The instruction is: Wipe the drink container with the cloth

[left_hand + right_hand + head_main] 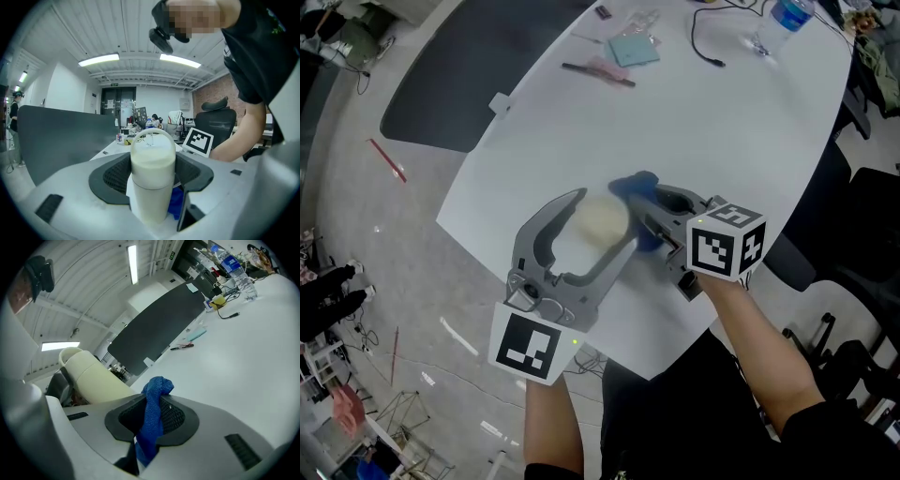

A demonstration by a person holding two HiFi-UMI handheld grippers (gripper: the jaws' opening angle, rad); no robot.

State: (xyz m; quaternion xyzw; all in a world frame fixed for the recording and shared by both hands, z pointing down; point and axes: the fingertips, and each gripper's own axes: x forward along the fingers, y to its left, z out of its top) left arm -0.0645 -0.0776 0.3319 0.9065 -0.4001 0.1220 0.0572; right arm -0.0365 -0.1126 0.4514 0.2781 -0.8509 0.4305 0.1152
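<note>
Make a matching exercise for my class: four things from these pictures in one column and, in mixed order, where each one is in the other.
Things
1. container
2. cloth
3. water bottle
4. pen

Places
a. lying on the table beside a teal pad
b. clamped between the left gripper's jaws
c. at the table's far edge
d. pinched between the right gripper's jaws

Pairs: 1-b, 2-d, 3-c, 4-a
</note>
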